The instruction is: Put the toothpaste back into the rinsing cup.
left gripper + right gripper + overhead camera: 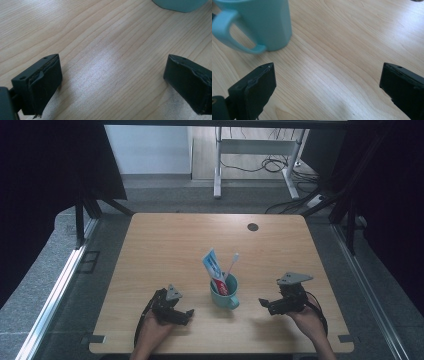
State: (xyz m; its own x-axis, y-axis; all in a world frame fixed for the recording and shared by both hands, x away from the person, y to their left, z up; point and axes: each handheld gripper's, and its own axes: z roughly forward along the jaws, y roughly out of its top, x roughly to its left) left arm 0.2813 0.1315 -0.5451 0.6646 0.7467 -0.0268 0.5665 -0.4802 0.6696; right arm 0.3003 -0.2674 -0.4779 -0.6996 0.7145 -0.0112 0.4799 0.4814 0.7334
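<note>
Teal ceramic mug (224, 293) with a side handle stands on the light wooden table (165, 240), between the two hand-held grippers and touching neither. It holds a white toothbrush (232, 265) and a red, white and blue toothpaste tube (214, 269). Left gripper (186, 314) rests near the mug, jaws wide apart over bare wood. Right gripper (263, 303) also has its jaws spread wide; in the right gripper view the mug (262, 22) sits beyond its jaw at the left of that view.
</note>
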